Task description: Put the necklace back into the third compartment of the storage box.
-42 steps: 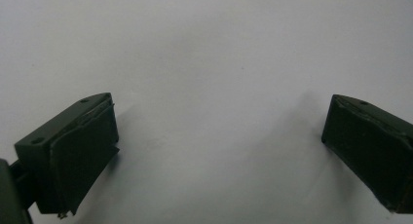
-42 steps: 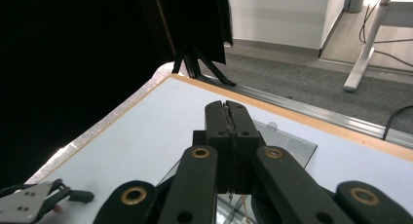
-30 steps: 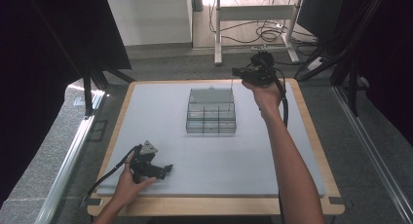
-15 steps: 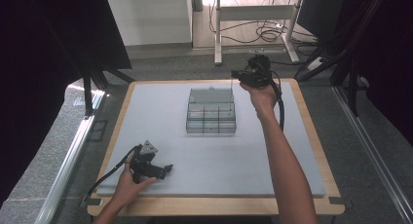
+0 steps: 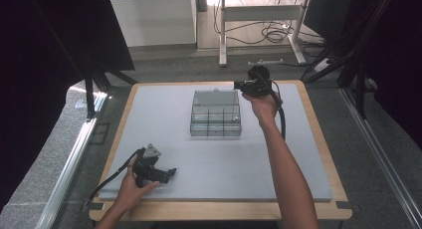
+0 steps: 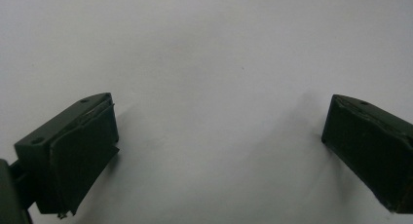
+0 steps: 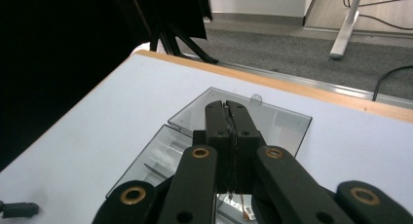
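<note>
A clear compartment box (image 5: pixel 216 123) sits at the middle back of the mat, its lid (image 5: pixel 215 96) folded open and lying flat behind it. My right gripper (image 5: pixel 238 84) hovers at the lid's right end, pointing left. In the right gripper view its jaws (image 7: pixel 226 105) are pressed together with nothing between them, just above the lid (image 7: pixel 280 121) and the box tray (image 7: pixel 160 151). My left gripper (image 5: pixel 171 173) rests on the mat near the front left. Its jaws (image 6: pixel 219 112) stand wide apart over bare mat (image 6: pixel 219 48).
The pale mat (image 5: pixel 298 154) lies on a wooden-edged table (image 5: pixel 323 139). A cable (image 5: pixel 107 181) trails off the front left. A small dark piece (image 7: pixel 17 209) lies on the mat at the lower left of the right gripper view. White desk legs (image 5: pixel 223 35) and floor cables lie beyond.
My right hand has sunk with its shut gripper and drawn closer to the box lid. The left hand and gripper have stayed put.
</note>
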Tool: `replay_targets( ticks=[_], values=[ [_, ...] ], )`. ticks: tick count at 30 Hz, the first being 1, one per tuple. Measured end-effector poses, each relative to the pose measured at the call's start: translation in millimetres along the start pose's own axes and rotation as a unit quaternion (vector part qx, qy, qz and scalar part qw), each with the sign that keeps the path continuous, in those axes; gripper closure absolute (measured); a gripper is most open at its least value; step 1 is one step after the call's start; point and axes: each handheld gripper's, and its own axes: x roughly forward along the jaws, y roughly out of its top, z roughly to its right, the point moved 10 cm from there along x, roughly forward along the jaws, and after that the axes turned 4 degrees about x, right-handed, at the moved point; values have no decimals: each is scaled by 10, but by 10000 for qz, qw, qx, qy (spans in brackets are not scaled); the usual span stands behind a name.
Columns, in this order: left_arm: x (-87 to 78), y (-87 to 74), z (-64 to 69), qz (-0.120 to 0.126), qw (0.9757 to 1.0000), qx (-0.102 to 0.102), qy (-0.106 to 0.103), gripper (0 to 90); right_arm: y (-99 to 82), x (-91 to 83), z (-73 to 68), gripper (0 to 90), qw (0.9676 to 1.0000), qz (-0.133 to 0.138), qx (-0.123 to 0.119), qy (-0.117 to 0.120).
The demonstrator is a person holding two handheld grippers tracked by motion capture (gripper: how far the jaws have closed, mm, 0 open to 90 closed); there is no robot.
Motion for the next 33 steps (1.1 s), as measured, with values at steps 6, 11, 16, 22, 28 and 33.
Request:
replay_targets(
  ticks=[6,11,16,22,28,33],
  values=[
    [0,-1,-1,-4,10000,1,0,0,-165,106,70,881,9998,-164,78,-33],
    [-1,-3,5,-11,10000,-15,-14,0,-279,191,125,880,9995,-273,176,-33],
    [-1,-2,4,-5,10000,-12,-13,0,-466,308,147,879,9987,-451,206,-69],
    [-2,-3,5,-9,10000,-16,-12,0,-743,498,209,878,9972,-690,288,-91],
    [-2,-3,4,-12,10000,-13,-11,0,-953,645,286,876,9959,-786,418,-184],
    [-2,-3,4,-12,10000,-9,-11,0,-1031,678,377,827,9955,-744,508,-296]
  ],
)
